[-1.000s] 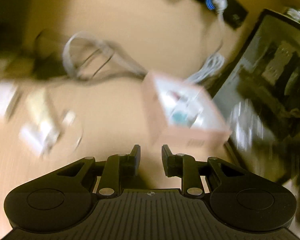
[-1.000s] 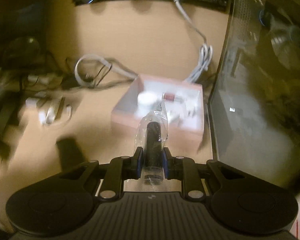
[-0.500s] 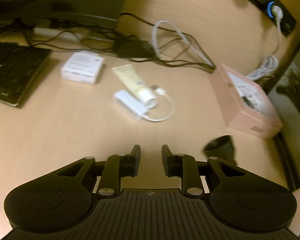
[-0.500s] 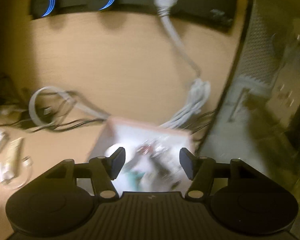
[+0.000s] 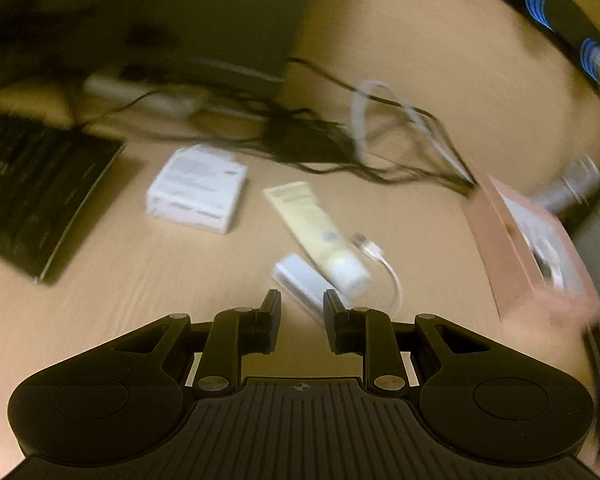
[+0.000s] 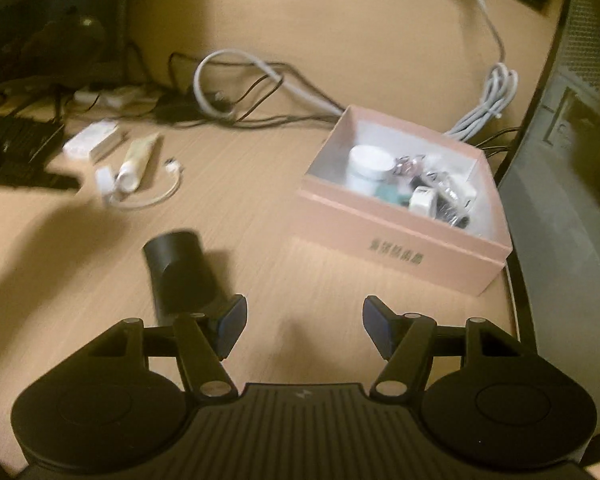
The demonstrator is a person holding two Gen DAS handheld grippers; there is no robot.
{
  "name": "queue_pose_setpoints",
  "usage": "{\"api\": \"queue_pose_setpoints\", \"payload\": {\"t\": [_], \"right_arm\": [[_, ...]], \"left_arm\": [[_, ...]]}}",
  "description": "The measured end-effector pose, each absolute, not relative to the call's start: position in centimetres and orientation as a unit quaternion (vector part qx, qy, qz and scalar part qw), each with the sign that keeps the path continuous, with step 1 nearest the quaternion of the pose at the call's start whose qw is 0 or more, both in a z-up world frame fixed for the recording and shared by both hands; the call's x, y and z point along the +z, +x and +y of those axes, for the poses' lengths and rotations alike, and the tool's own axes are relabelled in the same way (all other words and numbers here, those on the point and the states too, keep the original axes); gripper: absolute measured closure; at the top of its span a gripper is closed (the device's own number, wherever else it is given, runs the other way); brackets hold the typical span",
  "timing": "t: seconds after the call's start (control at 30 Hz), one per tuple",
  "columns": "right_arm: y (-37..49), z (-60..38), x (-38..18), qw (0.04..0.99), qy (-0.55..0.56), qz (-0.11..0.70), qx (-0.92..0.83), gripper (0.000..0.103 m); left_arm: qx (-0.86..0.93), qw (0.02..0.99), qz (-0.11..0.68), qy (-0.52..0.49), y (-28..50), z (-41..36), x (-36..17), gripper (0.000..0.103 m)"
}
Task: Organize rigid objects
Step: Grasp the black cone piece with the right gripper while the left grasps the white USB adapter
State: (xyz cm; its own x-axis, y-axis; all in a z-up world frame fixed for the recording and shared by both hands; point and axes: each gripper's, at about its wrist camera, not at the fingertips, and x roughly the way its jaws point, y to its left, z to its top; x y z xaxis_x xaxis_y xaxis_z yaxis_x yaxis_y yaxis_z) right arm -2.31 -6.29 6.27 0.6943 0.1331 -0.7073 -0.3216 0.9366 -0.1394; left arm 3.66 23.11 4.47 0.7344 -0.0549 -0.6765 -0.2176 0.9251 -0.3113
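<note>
A pale wood-grain bench [image 6: 284,200] carries everything. Ahead and to the right of the right tool [image 6: 303,322] stands a square pink cardboard box [image 6: 404,240] with matte walls and printed characters on its near side; inside it lie a white round-lidded jar [image 6: 370,164], a small white roll and some dark and shiny bits too blurred to name. A flat black keyboard [image 5: 32,196] lies far ahead-left of the left tool [image 5: 302,308]. A white rectangular carton [image 5: 198,188] with fine print sits ahead-left of that tool, well apart from it. A dark, smooth cylinder [image 6: 180,272] rests on the bench just ahead of the right tool's left finger. A soft cream tube [image 5: 316,232] with a white cap lies at an angle straight ahead of the left tool, touching a small white glossy adapter [image 5: 304,280] with a thin curled cord, which sits just beyond its fingertips. Looped grey and black cables [image 6: 236,88] trail at the back.

The right tool's blue-padded jaws stand wide apart with nothing between them, having just been opening. The left tool's jaws are narrowly apart and bare
</note>
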Motion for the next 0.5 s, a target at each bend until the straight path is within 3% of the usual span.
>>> {"api": "queue_pose_setpoints", "payload": {"t": [0.2,0.5], "right_arm": [[-3.8,-5.6,5.5,0.906,-0.163,0.372,0.122,0.038],[-4.2,-6.3,4.4,0.897,-0.16,0.396,0.116,0.038]], "left_arm": [[0.075,0.893,0.377,-0.235,6.0,23.0,3.4,0.078],[0.082,0.898,0.399,-0.164,9.7,20.9,2.3,0.068]]}}
